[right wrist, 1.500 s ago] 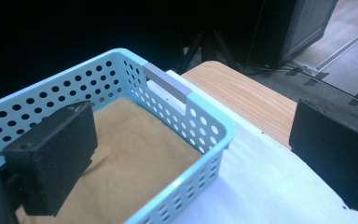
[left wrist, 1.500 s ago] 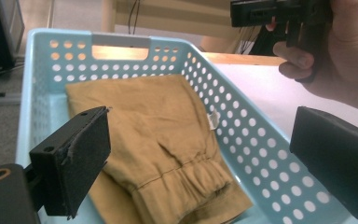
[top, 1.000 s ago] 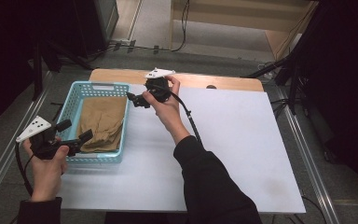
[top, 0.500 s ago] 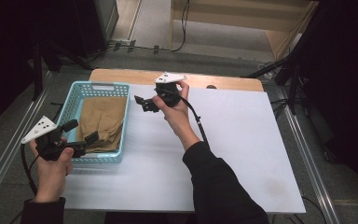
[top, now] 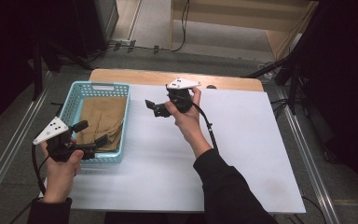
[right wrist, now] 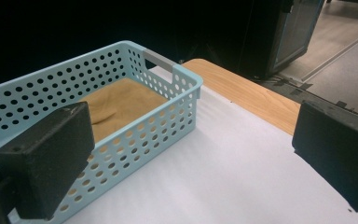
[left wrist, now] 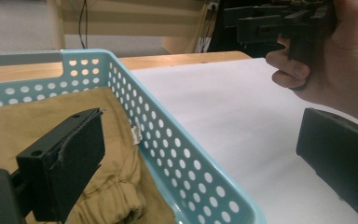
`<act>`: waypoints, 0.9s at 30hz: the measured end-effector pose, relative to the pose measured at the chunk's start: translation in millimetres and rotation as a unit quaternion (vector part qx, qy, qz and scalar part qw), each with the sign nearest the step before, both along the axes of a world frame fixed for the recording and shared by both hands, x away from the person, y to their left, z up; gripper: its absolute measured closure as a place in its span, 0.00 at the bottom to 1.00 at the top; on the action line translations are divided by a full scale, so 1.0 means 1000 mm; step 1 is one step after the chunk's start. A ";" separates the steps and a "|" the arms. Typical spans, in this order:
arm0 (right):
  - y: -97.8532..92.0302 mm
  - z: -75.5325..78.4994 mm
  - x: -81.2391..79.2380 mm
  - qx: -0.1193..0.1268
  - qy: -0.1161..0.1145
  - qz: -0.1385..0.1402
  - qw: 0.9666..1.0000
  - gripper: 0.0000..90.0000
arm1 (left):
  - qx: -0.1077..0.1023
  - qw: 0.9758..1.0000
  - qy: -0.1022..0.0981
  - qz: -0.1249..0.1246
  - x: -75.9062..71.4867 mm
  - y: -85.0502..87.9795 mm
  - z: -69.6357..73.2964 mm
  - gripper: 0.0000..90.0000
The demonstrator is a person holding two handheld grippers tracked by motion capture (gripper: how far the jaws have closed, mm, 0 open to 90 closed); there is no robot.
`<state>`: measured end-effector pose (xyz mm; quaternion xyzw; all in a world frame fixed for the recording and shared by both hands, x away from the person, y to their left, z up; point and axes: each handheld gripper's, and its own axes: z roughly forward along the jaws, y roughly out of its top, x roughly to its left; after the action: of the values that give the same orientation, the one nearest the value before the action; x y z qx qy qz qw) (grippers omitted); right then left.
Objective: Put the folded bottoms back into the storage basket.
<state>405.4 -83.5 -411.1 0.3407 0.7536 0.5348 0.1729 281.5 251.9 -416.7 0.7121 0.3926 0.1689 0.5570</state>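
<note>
A light blue perforated basket (top: 73,99) (left wrist: 182,154) (right wrist: 168,100) stands at the table's left with a folded tan cloth (top: 103,116) (left wrist: 116,163) (right wrist: 121,105) lying inside it. My left gripper (top: 92,133) (left wrist: 196,154) is open over the basket's near right corner, one jaw above the cloth, the other outside the wall. My right gripper (top: 153,108) (right wrist: 191,154) is held open in the air to the right of the basket, jaws pointing at it, with nothing between them. In the left gripper view the right hand (left wrist: 335,65) appears at upper right.
A white sheet (top: 242,140) covers the table, with a bare wooden strip (top: 140,77) along the far edge. Metal rails (top: 307,154) run along both sides of the table. Dark equipment and cables sit on the floor beyond.
My right gripper has drawn back to the right, away from the basket, and risen slightly. My left gripper has shifted a little right along the basket's near edge.
</note>
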 end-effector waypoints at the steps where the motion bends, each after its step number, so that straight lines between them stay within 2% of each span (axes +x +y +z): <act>1: -0.002 0.000 -0.002 0.001 0.000 0.000 1.000 0.00 | 0.001 1.000 0.000 -0.001 0.000 -0.001 0.000 0.01; 17: -0.044 -0.006 -0.028 0.007 -0.008 -0.016 1.000 0.00 | 0.007 0.999 -0.003 -0.032 -0.007 -0.026 -0.003 0.01; 27: -0.073 -0.013 -0.047 0.010 -0.012 -0.026 1.000 0.00 | 0.020 0.998 -0.004 -0.057 -0.011 -0.045 -0.006 0.01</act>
<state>358.3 -156.5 -424.2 0.3556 0.7369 0.5420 0.1919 270.1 207.2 -423.0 0.7435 0.3460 0.1474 0.5530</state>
